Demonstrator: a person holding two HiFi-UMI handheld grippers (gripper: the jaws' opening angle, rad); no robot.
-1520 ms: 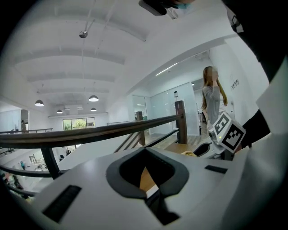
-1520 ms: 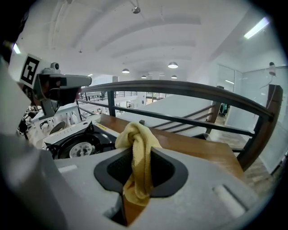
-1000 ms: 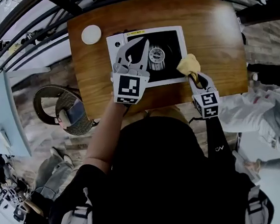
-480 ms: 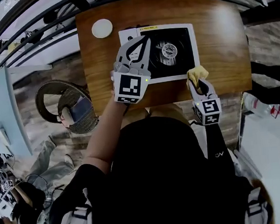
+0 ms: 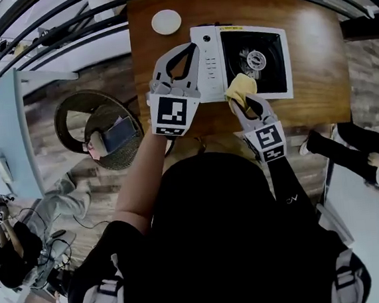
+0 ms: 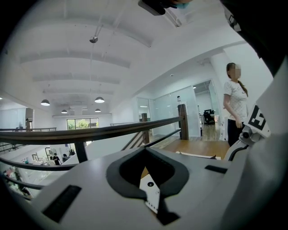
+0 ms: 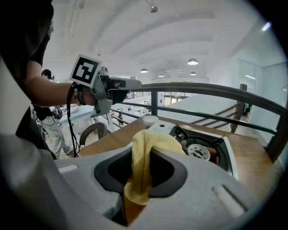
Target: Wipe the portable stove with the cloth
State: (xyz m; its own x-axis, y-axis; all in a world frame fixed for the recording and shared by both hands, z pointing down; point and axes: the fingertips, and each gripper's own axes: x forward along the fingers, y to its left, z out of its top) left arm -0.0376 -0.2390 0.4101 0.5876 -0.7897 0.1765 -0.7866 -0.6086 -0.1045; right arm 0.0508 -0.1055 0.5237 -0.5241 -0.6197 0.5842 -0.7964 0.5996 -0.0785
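Just below centre frame, the right tongs (image 5: 239,103) clamp shut on the yellow cloth (image 5: 241,84) at the near edge of the portable stove (image 5: 255,58). Further up, left tongs (image 5: 195,47) closed, empty, by its left end on the desk (image 5: 311,29).

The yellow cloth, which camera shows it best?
Right gripper view: the yellow cloth sits close, central, pinched in the right gripper. The head view shows it small at the stove. The left gripper view misses it.

A white disc (image 5: 165,21) lies on the wooden table (image 5: 311,29).
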